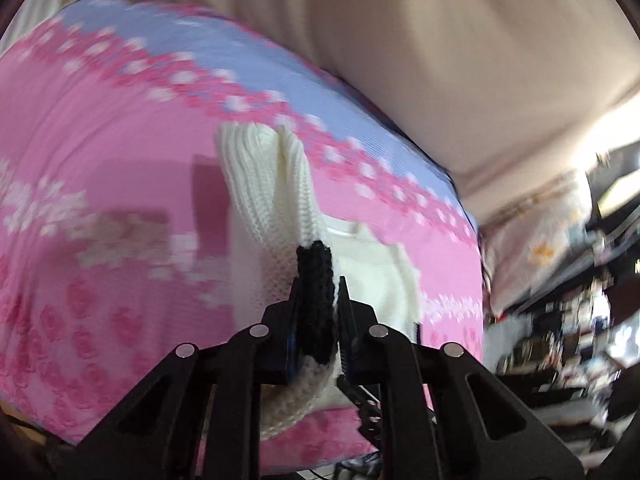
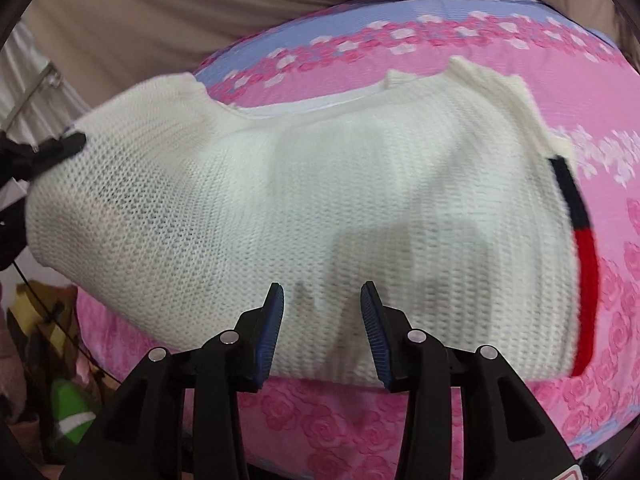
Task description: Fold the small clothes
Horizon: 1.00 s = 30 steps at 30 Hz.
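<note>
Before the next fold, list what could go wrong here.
1. The left tongs pinch only the dark trim of the white knit sweater; the loose knit could stretch or slip free.
2. The right tongs are open over the sweater, holding nothing, so a left pull may drag it across the pink floral cover rather than fold it.

Bright daylight, motion blur, fisheye edge warping.

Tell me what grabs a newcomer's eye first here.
The white knit sweater dominates, spread across the pink floral bedspread, with a red-and-dark stripe at its right hem. The left gripper is clamped on its black-trimmed edge, lifting that end, while the right gripper hovers open above the sweater's near edge.
</note>
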Tool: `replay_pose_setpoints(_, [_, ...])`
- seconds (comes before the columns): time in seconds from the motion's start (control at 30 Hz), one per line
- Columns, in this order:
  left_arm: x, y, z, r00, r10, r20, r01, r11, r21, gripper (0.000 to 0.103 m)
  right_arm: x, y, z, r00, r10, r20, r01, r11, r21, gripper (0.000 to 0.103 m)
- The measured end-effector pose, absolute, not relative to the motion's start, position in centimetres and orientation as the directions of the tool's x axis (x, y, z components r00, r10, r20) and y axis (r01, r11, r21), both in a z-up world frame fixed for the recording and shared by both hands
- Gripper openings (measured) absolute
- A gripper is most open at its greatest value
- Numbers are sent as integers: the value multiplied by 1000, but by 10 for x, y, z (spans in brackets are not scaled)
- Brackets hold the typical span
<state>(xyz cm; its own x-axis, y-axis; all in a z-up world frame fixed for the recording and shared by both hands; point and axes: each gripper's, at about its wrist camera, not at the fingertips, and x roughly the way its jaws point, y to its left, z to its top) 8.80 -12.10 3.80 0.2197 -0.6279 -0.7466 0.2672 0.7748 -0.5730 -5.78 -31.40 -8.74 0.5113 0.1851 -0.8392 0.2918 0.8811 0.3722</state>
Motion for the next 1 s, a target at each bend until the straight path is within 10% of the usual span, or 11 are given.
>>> replay_pose_setpoints(0.33, [29,-225,-1,144,-523,-840,404,806,-432,25,-138,-393,-85,534,87,-841,455,809,372,47])
replay_pose_setpoints(0.47, [32,-175,28,292,-475,-830,379,855,-355,56,-147,-402,-76,556,109,-824,465,781,417,48])
replay_pose_setpoints(0.67, [51,-104,11,346,-321,-882,265,935,-236,56,-96,-381,-46,631,254,-733,392,710,585,60])
replay_pose_setpoints(0.87, [40,-72,1,345,-272,-898,264,947,-186,56,-42,-325,-37,558,233,-797,263,861,436,78])
replay_pose_setpoints(0.93, [37,-72,0,345,-255,-903,280,947,-160,56,-30,-317,-58,500,221,-837,272,878,394,69])
replay_pose_setpoints(0.97, [36,-72,-1,340,-251,-907,291,944,-152,57,-24,-314,-68,475,254,-842,267,870,414,27])
replay_pose_setpoints(1.0, [36,-73,-1,331,-247,-911,298,943,-147,57,-22,-312,-72,463,282,-840,273,857,438,19])
